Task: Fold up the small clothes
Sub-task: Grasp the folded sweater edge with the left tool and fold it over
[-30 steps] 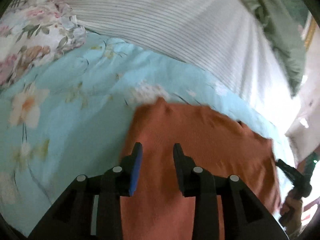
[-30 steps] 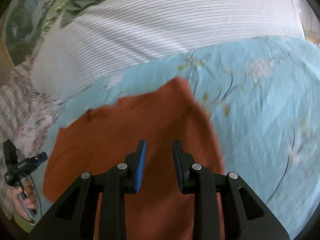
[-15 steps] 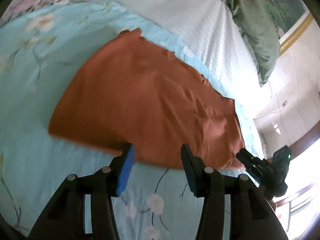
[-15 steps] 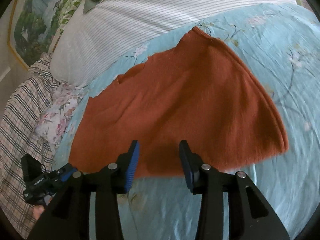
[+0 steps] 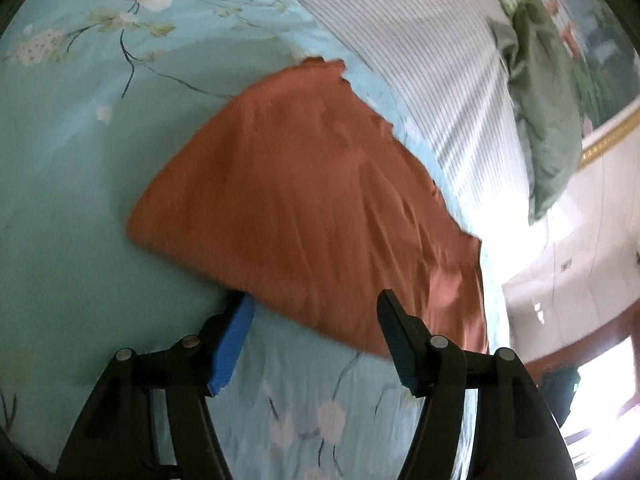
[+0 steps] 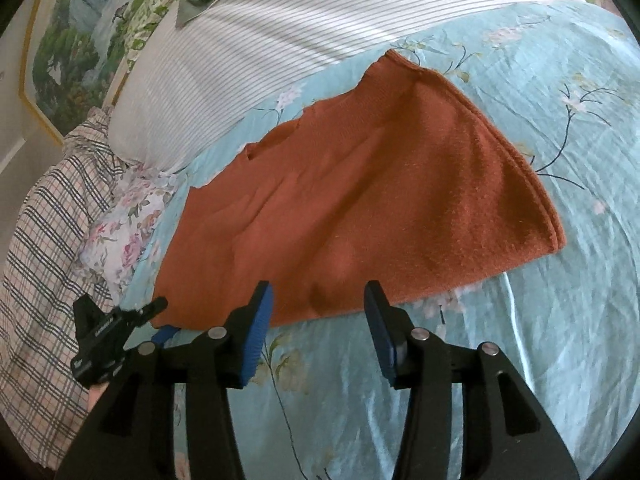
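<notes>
A rust-orange knit garment (image 5: 312,200) lies flat on the light blue floral bedsheet (image 5: 72,160). It also shows in the right wrist view (image 6: 380,200), folded double along its right edge. My left gripper (image 5: 314,316) is open and empty, its jaws at the garment's near edge. My right gripper (image 6: 318,304) is open and empty, its jaws just over the garment's near hem. The left gripper (image 6: 120,320) shows in the right wrist view at the garment's left corner.
A white striped pillow (image 6: 280,32) lies behind the garment. A green cloth (image 5: 544,92) lies further back. A plaid cloth (image 6: 44,240) and a floral cloth (image 6: 124,224) lie on the left. A framed painting (image 6: 72,40) hangs on the wall.
Both grippers have pulled back from over the garment to its near edge and opened wider. The garment now lies flat.
</notes>
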`<state>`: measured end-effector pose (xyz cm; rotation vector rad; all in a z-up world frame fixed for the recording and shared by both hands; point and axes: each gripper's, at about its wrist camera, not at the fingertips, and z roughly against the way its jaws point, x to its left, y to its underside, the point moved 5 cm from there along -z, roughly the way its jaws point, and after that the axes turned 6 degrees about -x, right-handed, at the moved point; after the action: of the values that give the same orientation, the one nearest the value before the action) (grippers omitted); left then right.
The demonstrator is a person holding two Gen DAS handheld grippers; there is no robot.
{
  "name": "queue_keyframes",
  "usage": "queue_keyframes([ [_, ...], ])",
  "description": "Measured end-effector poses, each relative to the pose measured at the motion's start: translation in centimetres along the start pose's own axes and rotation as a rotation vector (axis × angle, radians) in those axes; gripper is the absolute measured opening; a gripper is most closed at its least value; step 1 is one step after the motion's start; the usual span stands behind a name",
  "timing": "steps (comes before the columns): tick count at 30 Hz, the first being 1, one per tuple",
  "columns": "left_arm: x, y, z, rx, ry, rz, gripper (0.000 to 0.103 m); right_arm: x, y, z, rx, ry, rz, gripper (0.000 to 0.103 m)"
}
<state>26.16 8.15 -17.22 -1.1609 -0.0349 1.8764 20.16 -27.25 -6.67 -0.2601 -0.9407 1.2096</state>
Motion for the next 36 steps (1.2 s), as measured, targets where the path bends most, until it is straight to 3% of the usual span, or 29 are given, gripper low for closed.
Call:
queue_keyframes([
  [7,0.9,-2.7,-1.5,-0.061,-0.029,0.057,0.064,-0.3,0.0,-0.4,0.005,-0.016,-0.009,0.049],
  [10,1.1,-3.3,-1.9,-0.085,-0.064,0.045,0.06,-0.6,-0.1,-0.5,0.006,-0.019,-0.017,0.049],
  [13,1.1,-3.8,-2.0,-0.093,-0.088,0.032,0.05,-0.6,-0.3,-0.3,0.003,-0.028,-0.017,0.049],
  [15,1.1,-4.2,-1.8,-0.097,-0.094,0.031,0.029,-0.5,-0.5,-0.2,-0.002,-0.04,-0.015,0.049],
  [16,1.0,-4.4,-1.6,-0.103,-0.092,0.025,0.025,-0.5,-0.8,-0.1,-0.004,-0.048,-0.013,0.049],
  [17,0.4,-4.6,-1.2,-0.118,-0.095,-0.002,0.018,-0.5,-0.9,0.0,-0.006,-0.051,-0.013,0.049],
  [20,-2.4,-5.0,-0.3,-0.15,-0.095,-0.112,0.013,-0.8,-2.0,0.1,-0.011,-0.081,-0.026,0.049],
  [26,-12.5,-3.6,-1.2,-0.133,0.018,-0.396,0.008,-2.0,-5.5,0.3,-0.004,-0.101,-0.033,0.049],
  [31,-19.6,1.3,-4.7,-0.063,0.063,-0.656,0.008,-2.2,-8.2,-0.5,0.019,-0.135,-0.029,0.049],
  [36,-19.8,6.2,-9.7,0.019,-0.004,-0.81,0.005,-0.5,-9.3,-4.5,0.137,-0.204,-0.003,0.049],
])
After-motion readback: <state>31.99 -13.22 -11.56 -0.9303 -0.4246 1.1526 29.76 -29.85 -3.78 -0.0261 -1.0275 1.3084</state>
